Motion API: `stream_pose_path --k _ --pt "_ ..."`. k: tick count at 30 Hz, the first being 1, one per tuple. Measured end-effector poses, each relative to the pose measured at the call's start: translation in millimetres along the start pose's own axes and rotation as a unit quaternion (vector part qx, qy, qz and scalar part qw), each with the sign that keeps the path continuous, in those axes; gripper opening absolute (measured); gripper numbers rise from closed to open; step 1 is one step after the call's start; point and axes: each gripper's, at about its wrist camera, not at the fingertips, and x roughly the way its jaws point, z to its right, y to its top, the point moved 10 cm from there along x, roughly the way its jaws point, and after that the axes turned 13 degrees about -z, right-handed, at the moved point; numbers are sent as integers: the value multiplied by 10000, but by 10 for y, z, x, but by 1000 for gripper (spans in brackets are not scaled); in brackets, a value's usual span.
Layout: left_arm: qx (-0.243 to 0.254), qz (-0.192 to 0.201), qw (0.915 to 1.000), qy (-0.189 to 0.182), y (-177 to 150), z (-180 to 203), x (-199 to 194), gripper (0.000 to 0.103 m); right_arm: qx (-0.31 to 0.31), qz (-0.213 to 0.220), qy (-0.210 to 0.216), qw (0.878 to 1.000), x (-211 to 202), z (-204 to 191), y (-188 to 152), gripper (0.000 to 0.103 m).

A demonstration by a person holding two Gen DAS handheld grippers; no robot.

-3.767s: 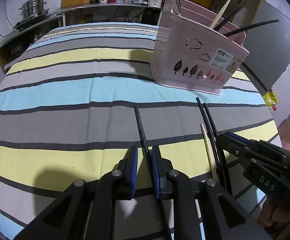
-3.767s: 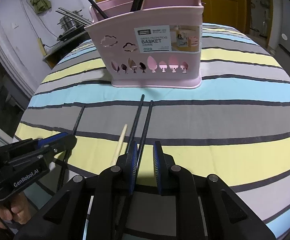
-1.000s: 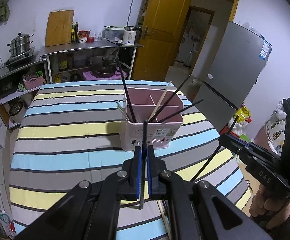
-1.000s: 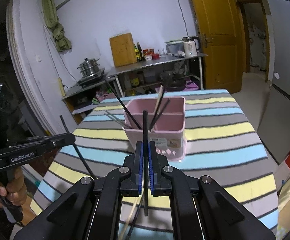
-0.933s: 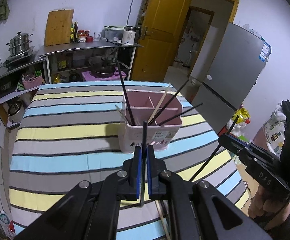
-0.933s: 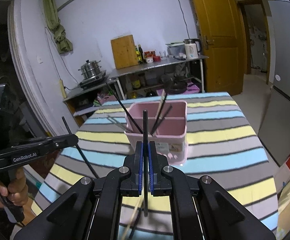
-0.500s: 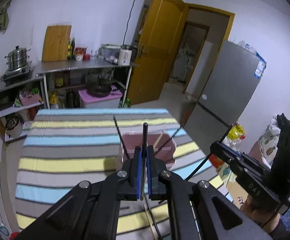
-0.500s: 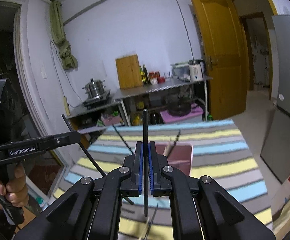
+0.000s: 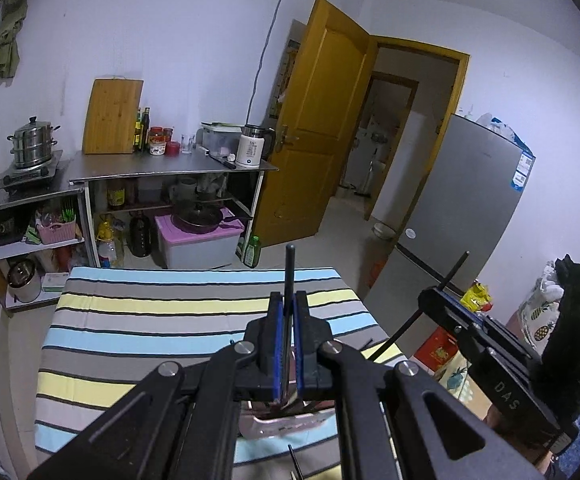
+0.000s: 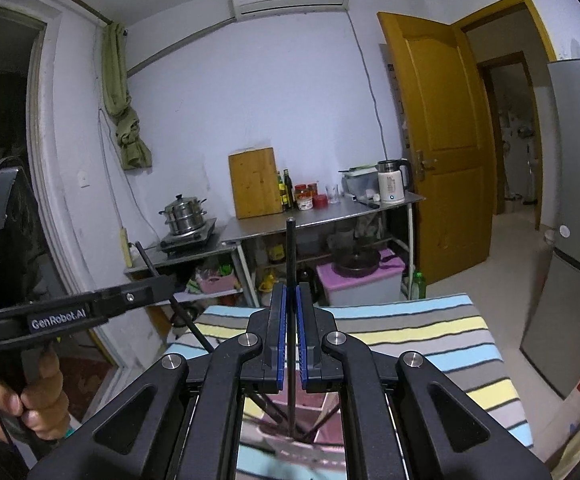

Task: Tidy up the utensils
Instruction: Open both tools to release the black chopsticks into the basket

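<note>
My left gripper (image 9: 287, 300) is shut on a black chopstick (image 9: 290, 268) that stands upright between its blue pads. Below it, mostly hidden by the gripper body, is the pink utensil basket (image 9: 273, 428). In the right wrist view my right gripper (image 10: 288, 292) is likewise shut on an upright black chopstick (image 10: 290, 248), whose lower end hangs over the pink basket (image 10: 322, 408) with several dark chopsticks in it. Each gripper also shows in the other's view: the right gripper (image 9: 442, 300) at the right edge, the left gripper (image 10: 161, 284) at the left, both high above the striped table (image 9: 149, 320).
A loose black chopstick (image 9: 294, 460) lies on the cloth near the front edge. A grey fridge (image 9: 470, 220) stands right of the table. Behind are a steel counter (image 9: 161, 168) with a kettle and pot, and an open yellow door (image 9: 322, 120). A hand (image 10: 37, 400) holds the left gripper.
Both grippers have risen and moved forward with their chopsticks. The basket, earlier ahead of the fingertips, now sits beneath the gripper bodies, and more of the room shows.
</note>
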Motion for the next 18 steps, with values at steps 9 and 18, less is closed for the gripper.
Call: stream_pose_path --k 9,18 --pt "-73 -295 9995 19 -227 -90 419 5 80 -316 -94 9994 311 106 -283 5" --pt "-148 -638 9978 108 -542 -175 701 5 90 -682 -143 9975 514 145 -580 5"
